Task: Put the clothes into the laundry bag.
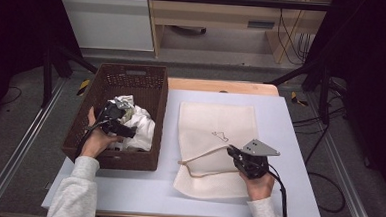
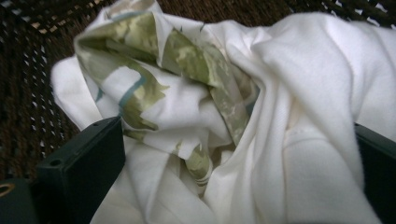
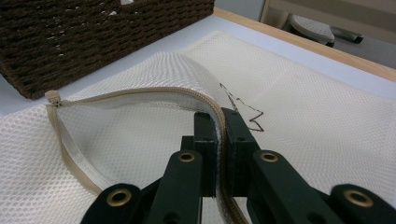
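Your left hand-held gripper [image 2: 233, 186] gapes wide over limp, crumpled laundry [image 2: 196, 107]: pinch a thick fold, while your right hand-held gripper [image 3: 223, 135] clamps the mesh bag [image 3: 140, 74] by its zipper edge.

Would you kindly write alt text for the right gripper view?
The right gripper pinches the zipper edge of a cream mesh bag, lifting its mouth open on the table. A brown wicker basket stands behind.
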{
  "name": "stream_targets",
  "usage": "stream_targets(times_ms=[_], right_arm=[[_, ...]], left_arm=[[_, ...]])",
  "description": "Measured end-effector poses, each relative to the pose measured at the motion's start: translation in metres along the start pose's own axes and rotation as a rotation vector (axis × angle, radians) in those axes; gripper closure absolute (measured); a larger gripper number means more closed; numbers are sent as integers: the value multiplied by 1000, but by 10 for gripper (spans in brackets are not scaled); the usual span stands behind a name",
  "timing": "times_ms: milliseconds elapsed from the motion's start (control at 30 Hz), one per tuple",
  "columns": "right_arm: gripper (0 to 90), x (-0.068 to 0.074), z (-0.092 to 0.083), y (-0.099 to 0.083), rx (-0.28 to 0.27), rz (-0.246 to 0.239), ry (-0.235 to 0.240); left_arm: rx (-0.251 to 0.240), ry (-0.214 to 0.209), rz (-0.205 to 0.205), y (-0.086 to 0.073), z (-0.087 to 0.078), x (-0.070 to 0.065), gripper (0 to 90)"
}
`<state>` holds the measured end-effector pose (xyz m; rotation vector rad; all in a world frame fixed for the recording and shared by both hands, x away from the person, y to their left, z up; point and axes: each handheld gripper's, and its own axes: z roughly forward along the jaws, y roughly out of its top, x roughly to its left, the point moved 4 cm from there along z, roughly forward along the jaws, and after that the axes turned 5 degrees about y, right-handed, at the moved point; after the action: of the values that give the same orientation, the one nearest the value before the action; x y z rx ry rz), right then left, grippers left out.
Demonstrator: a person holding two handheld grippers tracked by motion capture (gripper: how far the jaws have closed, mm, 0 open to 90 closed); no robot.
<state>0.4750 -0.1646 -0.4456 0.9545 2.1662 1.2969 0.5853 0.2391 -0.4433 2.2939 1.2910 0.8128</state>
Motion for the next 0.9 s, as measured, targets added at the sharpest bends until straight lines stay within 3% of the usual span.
stream_targets(times_ms=[167, 267, 367, 533, 733, 900], right_arm=[[857, 1, 1, -1, 8, 0, 3], [857, 0, 1, -1, 9, -2, 5], [857, 0, 2, -1, 12, 1, 6], [858, -1, 2, -2, 11, 2, 10], [858, -2, 2, -3, 11, 10, 11], [858, -3, 1, -3, 11, 11, 11]], left_arm=[[94, -5, 46, -5, 12, -5, 0], [142, -47, 56, -8, 20, -10, 0], [177, -76, 35, -9, 24, -12, 44], [186, -103, 4, -8, 20, -12, 255], [159, -88, 53, -5, 14, -13, 538], [133, -67, 54, -3, 8, -12, 630]])
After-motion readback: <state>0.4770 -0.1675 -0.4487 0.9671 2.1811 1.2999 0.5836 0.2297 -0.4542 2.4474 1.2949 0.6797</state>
